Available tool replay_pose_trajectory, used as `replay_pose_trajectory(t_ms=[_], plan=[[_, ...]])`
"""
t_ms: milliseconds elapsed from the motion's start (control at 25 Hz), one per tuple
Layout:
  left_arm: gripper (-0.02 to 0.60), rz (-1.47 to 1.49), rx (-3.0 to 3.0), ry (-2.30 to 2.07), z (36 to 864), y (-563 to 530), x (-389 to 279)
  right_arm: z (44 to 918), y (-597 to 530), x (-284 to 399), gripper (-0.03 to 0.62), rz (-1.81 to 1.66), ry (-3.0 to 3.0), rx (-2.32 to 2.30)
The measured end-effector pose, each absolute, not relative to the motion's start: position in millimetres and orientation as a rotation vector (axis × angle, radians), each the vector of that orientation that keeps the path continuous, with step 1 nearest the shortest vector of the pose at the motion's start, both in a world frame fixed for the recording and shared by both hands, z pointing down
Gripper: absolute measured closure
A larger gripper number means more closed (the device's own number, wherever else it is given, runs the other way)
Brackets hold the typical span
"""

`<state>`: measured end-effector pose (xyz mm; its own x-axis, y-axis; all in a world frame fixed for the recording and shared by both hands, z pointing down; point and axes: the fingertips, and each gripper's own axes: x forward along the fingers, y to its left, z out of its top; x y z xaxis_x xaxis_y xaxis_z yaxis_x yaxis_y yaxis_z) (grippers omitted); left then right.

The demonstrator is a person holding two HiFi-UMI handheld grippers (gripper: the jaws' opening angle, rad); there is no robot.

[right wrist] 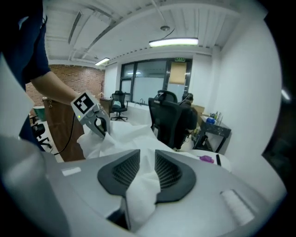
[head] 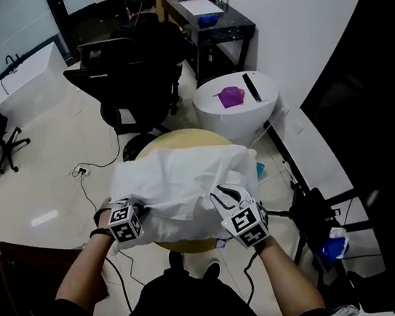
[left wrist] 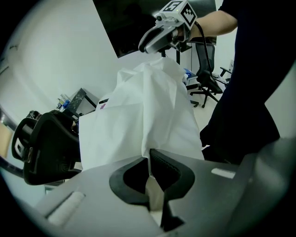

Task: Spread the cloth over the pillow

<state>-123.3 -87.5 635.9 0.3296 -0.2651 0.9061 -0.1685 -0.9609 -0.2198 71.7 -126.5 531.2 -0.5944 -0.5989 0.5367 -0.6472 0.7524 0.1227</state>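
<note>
The spreading step is in hand but looks far from done: the cloth [head: 179,182] lies bunched and creased in a heap on the round tan table [head: 186,137] in front of the person, hanging over its near edge instead of lying flat. The left tool [left wrist: 149,159] is clenched on a thin edge of the cloth at the near left of the heap. The right tool [right wrist: 147,162] is released at the near right, its jaws standing apart with a loose fold lying in the gap and neither pad pressing on it. No pillow can be made out in any view; it is probably under the heap, which rises as if something bulky were beneath. The next move most likely calls for the right tool to find a fresh hold on an edge or corner. Both tools would then need to draw apart and outward to pull the folds flat, keeping the cloth over the bulge and not dragging it off the table. Counted: one cloth, one round tan table, two tools, no pillow in sight.
</note>
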Motion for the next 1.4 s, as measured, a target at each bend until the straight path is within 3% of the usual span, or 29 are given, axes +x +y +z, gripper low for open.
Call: replay_pose_trajectory(t_ms=[160, 320, 560, 1040, 1160, 1280, 1400], plan=[[0.581, -1.715, -2.503, 0.404, 637.6, -89.8, -124.1, 507.4, -100.0, 121.6, 0.482, 0.150, -2.353, 1.129], [0.581, -1.712, -2.515, 0.403, 637.9, -90.4, -125.3, 540.9, -45.9, 143.5, 0.482, 0.194, -2.251, 1.163], [0.581, -1.714, -2.521, 0.409, 637.1, -90.3, -125.5, 615.0, 11.7, 138.0, 0.477, 0.452, -2.162, 1.197], [0.581, -1.734, -2.505, 0.438, 634.3, -87.1, -124.8, 657.1, -19.4, 139.6, 0.441, 0.724, -2.140, 1.371], [0.581, -1.738, -2.498, 0.446, 632.8, -87.5, -124.0, 656.1, -23.9, 140.1, 0.465, 0.694, -2.129, 1.396], [0.581, -1.737, -2.498, 0.455, 630.4, -85.7, -123.5, 652.2, -21.9, 143.6, 0.563, 0.655, -2.110, 1.413], [0.581, -1.729, -2.501, 0.467, 624.3, -84.7, -125.1, 642.2, -19.1, 152.1, 0.565, 0.568, -2.101, 1.393]])
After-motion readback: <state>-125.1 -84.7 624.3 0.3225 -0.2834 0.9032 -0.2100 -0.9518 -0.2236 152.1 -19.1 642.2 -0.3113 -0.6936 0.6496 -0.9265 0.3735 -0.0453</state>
